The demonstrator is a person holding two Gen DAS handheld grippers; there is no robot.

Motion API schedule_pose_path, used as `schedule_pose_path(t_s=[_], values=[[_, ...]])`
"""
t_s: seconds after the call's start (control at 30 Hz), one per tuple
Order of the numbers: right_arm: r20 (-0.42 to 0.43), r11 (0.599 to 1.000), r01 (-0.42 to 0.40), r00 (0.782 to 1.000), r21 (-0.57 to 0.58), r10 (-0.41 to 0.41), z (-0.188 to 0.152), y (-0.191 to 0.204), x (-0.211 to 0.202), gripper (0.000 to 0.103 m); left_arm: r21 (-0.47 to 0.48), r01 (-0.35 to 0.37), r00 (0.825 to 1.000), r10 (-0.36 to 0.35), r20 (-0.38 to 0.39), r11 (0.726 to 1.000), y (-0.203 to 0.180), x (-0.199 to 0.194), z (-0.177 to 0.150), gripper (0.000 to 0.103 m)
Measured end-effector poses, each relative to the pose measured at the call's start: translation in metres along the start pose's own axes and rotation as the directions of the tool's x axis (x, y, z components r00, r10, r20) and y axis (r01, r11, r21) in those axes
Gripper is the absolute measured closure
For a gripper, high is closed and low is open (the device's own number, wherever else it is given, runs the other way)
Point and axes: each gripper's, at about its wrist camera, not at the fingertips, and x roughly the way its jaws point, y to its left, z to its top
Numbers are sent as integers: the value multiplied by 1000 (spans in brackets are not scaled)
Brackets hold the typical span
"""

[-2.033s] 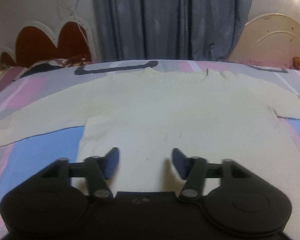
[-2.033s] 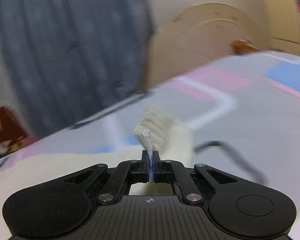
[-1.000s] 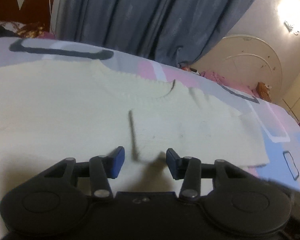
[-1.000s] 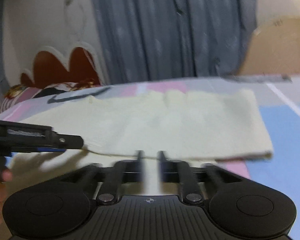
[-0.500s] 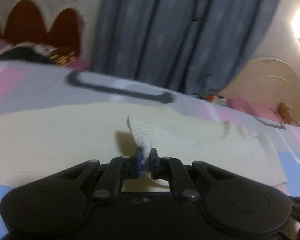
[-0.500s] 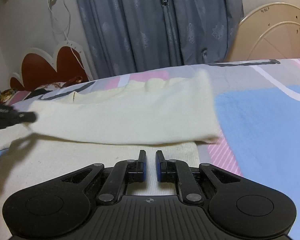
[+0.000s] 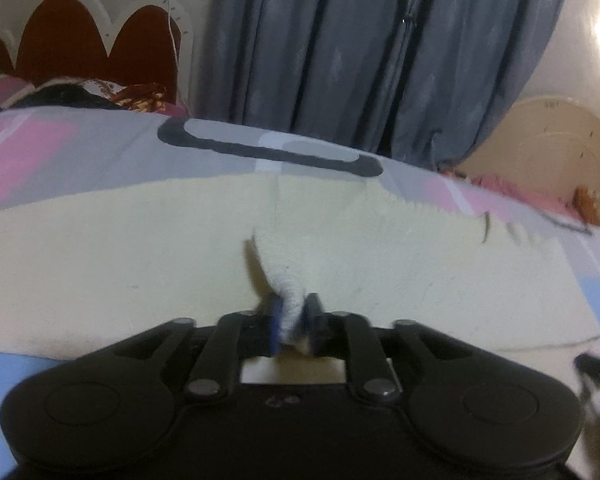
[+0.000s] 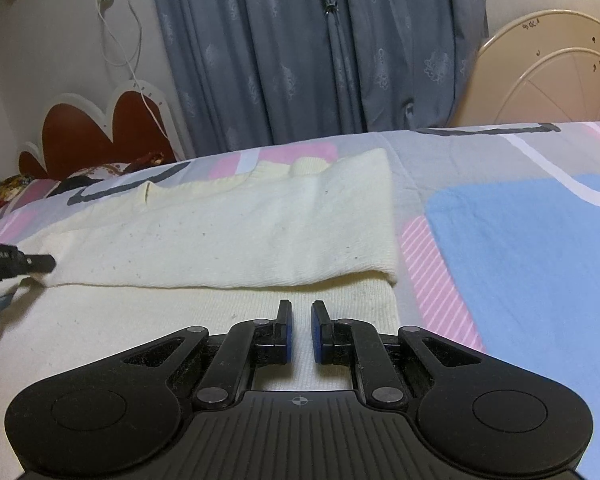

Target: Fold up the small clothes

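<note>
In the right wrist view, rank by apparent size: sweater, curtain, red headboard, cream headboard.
Curtain and sweater fill similar areas; nearness makes ranking unsure.
Cream headboard, partly cropped.
Red headboard.

bed w/ pastel block sheet; cream sweater lies folded on it

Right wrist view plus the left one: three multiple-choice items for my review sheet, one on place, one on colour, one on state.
1. Where does the folded-over sleeve lie?
A. across the sweater's body
B. on the headboard
C. hanging off the bed

2. What colour is the knit sweater?
A. navy
B. cream
C. red

3. What is between the left gripper's pads?
A. nothing
B. a cable
C. a bunch of knit

A: the folded-over sleeve lies flat over the cream knit sweater.
B: pale cream against the pink, blue and grey bedsheet.
C: white knit sits between the left gripper pads while its jaws open; the right gripper holds nothing.
</note>
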Motion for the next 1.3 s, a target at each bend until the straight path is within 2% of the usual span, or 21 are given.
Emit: schedule_pose_path(t_s=[0.03, 0.07, 0.13, 0.27, 0.33, 0.4, 0.47, 0.53, 0.6, 0.67, 0.77, 0.8, 0.83, 0.87, 0.93, 1.0, 1.07, 1.13, 1.2, 1.27, 1.3], values=[[3, 1000, 0, 1000, 5, 0, 1, -1, -2, 92, 1, -42, 999, 42, 18, 999, 2, -7, 0, 58], [30, 1000, 8, 1000, 12, -8, 4, -2, -8, 92, 2, -94, 993, 94, 65, 996, 3, -18, 1, 53], [104, 1000, 13, 994, 20, -15, 11, -7, -22, 92, 63, -120, 981, 108, 162, 991, -6, -33, 3, 52], [89, 999, 44, 995, 18, -46, 31, -10, -1, 92, 211, -55, 988, 23, 152, 976, -53, -17, 6, 50], [74, 999, 31, 997, -39, -28, 37, -2, 14, 92, 199, -18, 994, -4, 108, 980, -63, 2, 3, 50], [35, 993, 41, 999, -107, -38, 39, -2, 28, 92, 168, -35, 999, 29, 39, 985, -54, 21, -3, 48], [11, 991, 109, 994, -72, -109, 38, -25, 36, 94, 136, -12, 998, 4, 59, 991, -41, 19, -6, 49], [3, 990, 135, 991, -33, -135, 49, -48, 36, 96, 158, -56, 995, 42, 94, 986, -42, 16, -1, 51], [54, 994, 105, 993, -24, -104, 65, -52, 36, 96, 154, -42, 992, 23, 123, 987, -46, 20, 7, 51], [82, 998, 58, 995, -20, -57, 83, -47, 47, 96, 162, -26, 994, 8, 110, 986, -54, 33, 16, 51], [62, 998, 27, 998, -57, -24, 103, -35, 80, 96, 221, -40, 994, 17, 106, 974, -70, 49, 22, 49], [21, 994, 59, 998, -87, -57, 104, -36, 97, 96, 242, -66, 996, 48, 82, 968, -71, 58, 22, 48], [-34, 988, 118, 992, -100, -122, 102, -42, 113, 97, 235, -63, 996, 46, 75, 970, -65, 59, 20, 46], [-13, 992, 110, 994, -69, -111, 101, -55, 117, 103, 201, -43, 997, 29, 74, 979, -58, 60, 21, 46], [-41, 995, 96, 994, -24, -97, 106, -65, 116, 103, 192, -47, 997, 34, 72, 980, -52, 53, 20, 48], [-41, 989, 123, 991, -77, -127, 106, -54, 108, 103, 173, -63, 993, 45, 108, 983, -51, 34, 16, 51], [-15, 992, 101, 995, -76, -102, 102, -46, 86, 103, 157, -26, 992, 6, 123, 987, -50, 19, 9, 50], [10, 993, 74, 997, -94, -73, 89, -34, 57, 103, 176, -31, 997, 18, 75, 984, -51, 14, -5, 51], [1, 990, 62, 998, -127, -62, 68, -22, 36, 103, 169, -47, 996, 32, 89, 984, -47, 4, -21, 51], [-73, 982, 68, 994, -174, -82, 40, -16, 32, 103, 138, -42, 995, 29, 91, 990, -43, -2, -26, 52], [-19, 968, 92, 995, -231, -99, 28, -10, 28, 103, 130, -46, 995, 34, 92, 990, -44, -4, -26, 53]])
